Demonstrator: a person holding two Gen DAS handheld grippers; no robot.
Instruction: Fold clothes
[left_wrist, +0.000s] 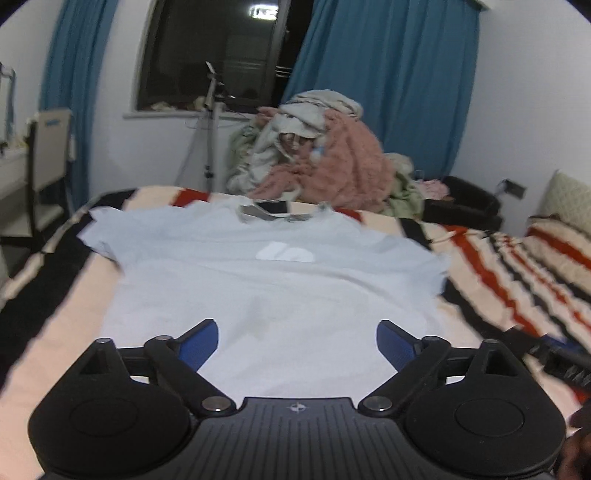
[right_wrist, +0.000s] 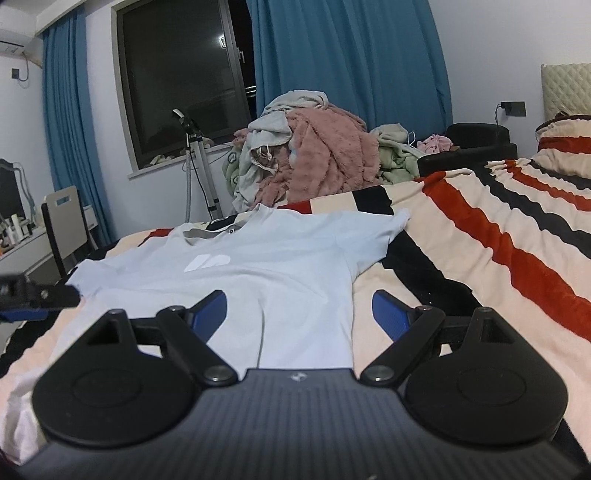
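Note:
A pale blue T-shirt (left_wrist: 266, 280) with a white chest logo lies spread flat on the striped bedspread (left_wrist: 517, 266), collar toward the far edge. My left gripper (left_wrist: 297, 328) hovers over the shirt's lower part, blue pads wide apart, nothing between them. In the right wrist view the same T-shirt (right_wrist: 258, 273) lies ahead and left. My right gripper (right_wrist: 299, 306) stands open above the shirt's right hem edge, nothing held. The left gripper's tip (right_wrist: 37, 295) shows at the left edge of the right wrist view.
A heap of clothes and a pink fluffy blanket (right_wrist: 317, 162) sits beyond the bed's far edge. A tripod (right_wrist: 199, 166) stands by the window. A chair (right_wrist: 64, 225) and desk are at far left. A pillow (right_wrist: 565, 147) lies at the right.

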